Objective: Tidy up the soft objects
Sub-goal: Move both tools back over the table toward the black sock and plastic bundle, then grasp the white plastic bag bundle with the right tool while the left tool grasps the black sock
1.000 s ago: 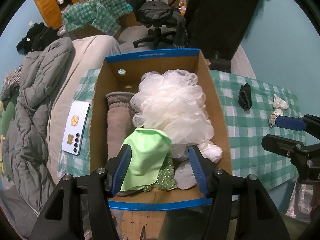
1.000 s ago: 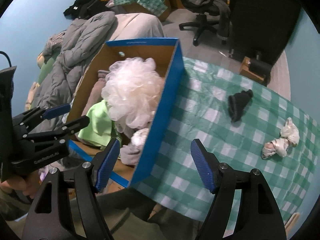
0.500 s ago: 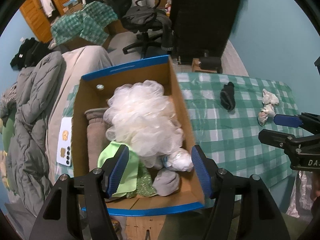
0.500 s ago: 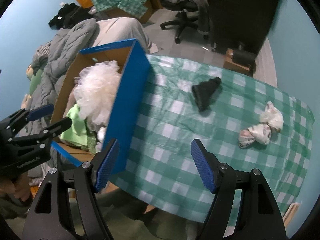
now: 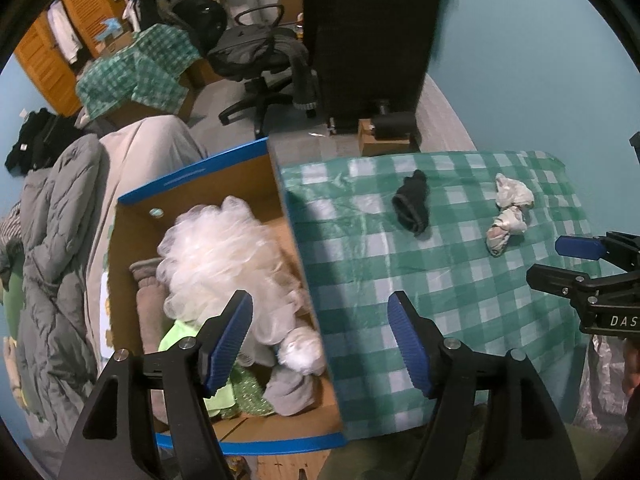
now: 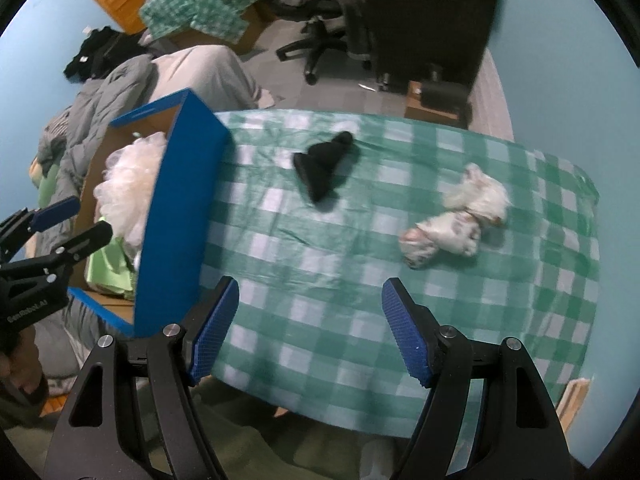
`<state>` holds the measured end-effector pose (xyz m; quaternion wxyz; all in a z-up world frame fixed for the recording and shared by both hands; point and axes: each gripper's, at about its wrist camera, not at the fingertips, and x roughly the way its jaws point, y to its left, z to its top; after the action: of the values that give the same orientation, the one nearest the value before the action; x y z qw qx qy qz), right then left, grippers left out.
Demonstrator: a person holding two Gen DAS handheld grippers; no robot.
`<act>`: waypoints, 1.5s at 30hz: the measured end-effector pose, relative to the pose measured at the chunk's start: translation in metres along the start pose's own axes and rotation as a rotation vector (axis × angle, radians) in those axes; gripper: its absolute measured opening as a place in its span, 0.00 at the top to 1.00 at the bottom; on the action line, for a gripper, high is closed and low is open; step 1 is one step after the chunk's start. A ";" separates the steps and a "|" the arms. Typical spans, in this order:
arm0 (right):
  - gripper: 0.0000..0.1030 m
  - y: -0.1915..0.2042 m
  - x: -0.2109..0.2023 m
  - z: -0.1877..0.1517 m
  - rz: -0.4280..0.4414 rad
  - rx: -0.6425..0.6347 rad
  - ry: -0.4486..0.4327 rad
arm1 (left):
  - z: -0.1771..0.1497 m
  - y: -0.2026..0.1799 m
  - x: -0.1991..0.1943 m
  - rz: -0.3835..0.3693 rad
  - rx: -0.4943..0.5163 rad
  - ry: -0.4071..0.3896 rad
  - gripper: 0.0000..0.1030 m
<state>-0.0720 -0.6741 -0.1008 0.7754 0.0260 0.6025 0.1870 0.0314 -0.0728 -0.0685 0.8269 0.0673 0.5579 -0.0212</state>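
Left wrist view: left gripper [image 5: 320,340] pointed steeply down, its blue pads parting, nothing between them. Below its left pad [image 5: 228,340] sat the cardboard box [image 5: 192,184] with blue rim, holding a white mesh pouf [image 5: 224,256], a lime-green cloth [image 5: 178,338], a brown rolled towel [image 5: 146,292] and a grey sock [image 5: 290,394]. Ahead and to the right of the gripper, on the green checked tablecloth [image 5: 440,280], lay a black sock [image 5: 412,208]; farther right, a white patterned bundle [image 5: 508,212]. The right gripper's jaw tips entered at the right edge.

Right wrist view: right gripper [image 6: 310,334] hung over the tablecloth [image 6: 320,272], jaws apart and empty. Black sock [image 6: 322,168] lay straight ahead, well clear of the pads. White patterned bundle [image 6: 456,216] lay ahead and to the right. Box [image 6: 180,208] stood just to the left, the pouf [image 6: 128,184] showing over its blue wall. Left gripper's fingers [image 6: 56,208] showed at the far left edge.
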 end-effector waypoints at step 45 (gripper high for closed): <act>0.27 -0.152 0.073 0.044 -0.153 0.284 0.086 | 0.087 -0.090 0.132 -0.105 0.142 0.145 0.21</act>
<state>0.0237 -0.7838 -0.1969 0.7493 0.0813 0.6559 0.0415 0.1511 -0.1681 -0.1662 0.7752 0.0979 0.6161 -0.0990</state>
